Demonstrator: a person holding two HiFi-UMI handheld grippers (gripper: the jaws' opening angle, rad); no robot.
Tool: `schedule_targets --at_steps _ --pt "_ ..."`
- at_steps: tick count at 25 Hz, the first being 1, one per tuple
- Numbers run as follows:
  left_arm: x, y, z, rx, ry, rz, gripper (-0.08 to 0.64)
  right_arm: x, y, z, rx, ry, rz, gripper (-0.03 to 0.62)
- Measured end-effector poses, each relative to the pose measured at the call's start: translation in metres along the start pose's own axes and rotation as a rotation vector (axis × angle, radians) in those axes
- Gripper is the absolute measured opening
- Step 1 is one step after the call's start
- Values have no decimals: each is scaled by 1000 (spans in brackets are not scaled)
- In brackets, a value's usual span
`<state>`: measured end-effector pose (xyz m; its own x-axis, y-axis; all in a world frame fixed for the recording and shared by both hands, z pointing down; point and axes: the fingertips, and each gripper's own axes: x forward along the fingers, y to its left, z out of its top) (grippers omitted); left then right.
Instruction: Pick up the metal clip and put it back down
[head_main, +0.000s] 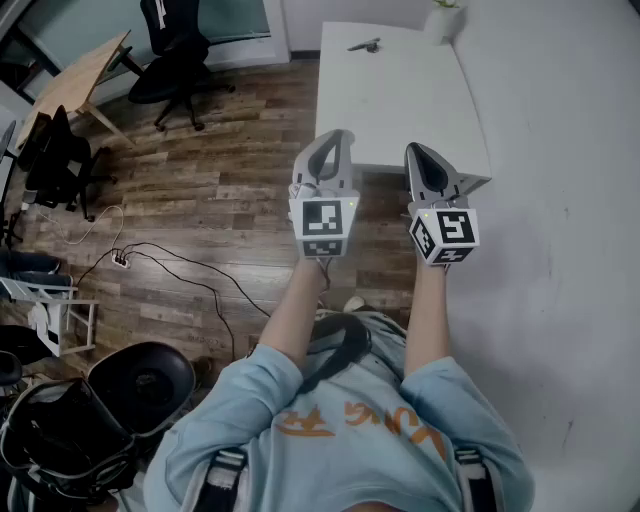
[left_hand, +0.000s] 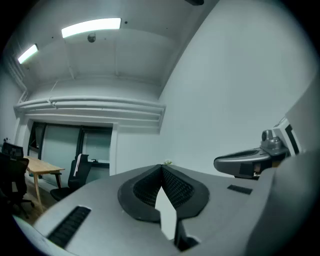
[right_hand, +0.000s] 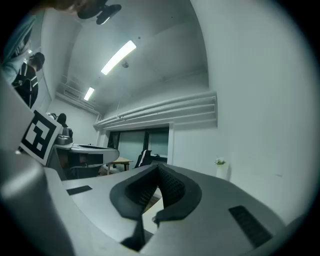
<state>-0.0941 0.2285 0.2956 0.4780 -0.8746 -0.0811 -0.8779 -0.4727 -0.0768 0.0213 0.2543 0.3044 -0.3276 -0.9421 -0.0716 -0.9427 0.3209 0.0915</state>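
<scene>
Both grippers are empty, jaws pressed together: the left gripper (head_main: 336, 138) and right gripper (head_main: 415, 150) hover side by side by the near edge of the white table (head_main: 400, 100). The metal clip (head_main: 365, 45) lies at the table's far end, well apart from them. The pick-up looks not yet begun; next, one gripper must reach far, open, and straddle the clip.
</scene>
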Motion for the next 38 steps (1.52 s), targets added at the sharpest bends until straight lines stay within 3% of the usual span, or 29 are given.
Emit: schedule_targets --at_steps 14,19,23,30,34,38 --pt "39 -27 15 -47 -8 10 23 -2 -80 25 140 -112 -26 14" --pt "49 -8 4 -60 23 73 23 12 -80 11 156 -102 17 14" --pt "69 -2 -4 -44 23 78 24 36 -91 5 143 -98 32 14" --pt "148 4 -17 -72 12 66 23 85 -133 -8 86 -59 28 14" --pt "203 5 -19 -86 36 29 23 126 -171 -12 114 -26 1 14" --pt "265 32 -58 -107 106 28 23 189 -193 -54 163 27 9 14"
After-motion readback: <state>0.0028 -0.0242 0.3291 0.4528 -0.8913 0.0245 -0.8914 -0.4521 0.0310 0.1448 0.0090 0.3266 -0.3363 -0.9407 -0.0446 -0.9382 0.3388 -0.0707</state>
